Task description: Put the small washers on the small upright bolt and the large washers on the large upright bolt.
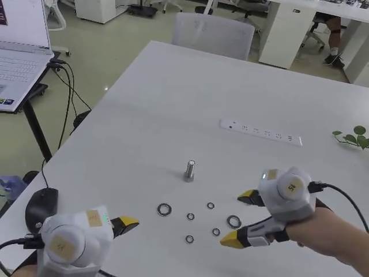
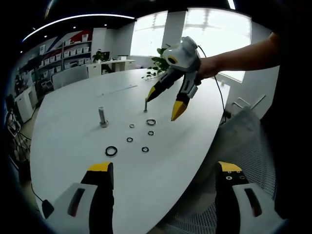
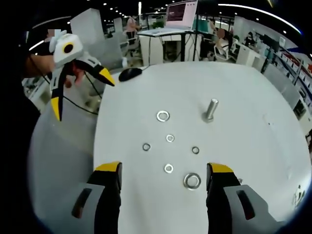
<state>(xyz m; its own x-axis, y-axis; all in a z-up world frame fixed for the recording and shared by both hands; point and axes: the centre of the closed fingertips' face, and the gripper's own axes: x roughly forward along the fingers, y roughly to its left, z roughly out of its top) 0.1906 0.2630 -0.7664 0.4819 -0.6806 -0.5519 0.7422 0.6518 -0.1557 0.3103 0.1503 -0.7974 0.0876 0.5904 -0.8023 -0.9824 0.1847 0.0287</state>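
between the wide-apart jaws of the right gripper (image 3: 165,170), which hold nothing, two rings lie flat on the white table (image 3: 243,87): a small washer (image 3: 168,168) almost centred in the gap and a large washer (image 3: 192,181) just beside it, toward the right jaw, neither one touched. to do this pick well i would settle on one ring, shift sideways so the other falls outside the gap, bring the tips low on either side of its rim and close slowly, since a thin flat ring will likely skid or flip rather than lift. further out, other small washers (image 3: 170,138) and a second large washer (image 3: 163,115) lie scattered short of the large bolt (image 3: 210,109), upright with no ring visible at its foot. the small bolt (image 2: 145,105) stands upright near the right gripper's tips, too small to tell if it carries anything. the left gripper (image 2: 165,168), jaws apart and empty, hovers near the table edge.
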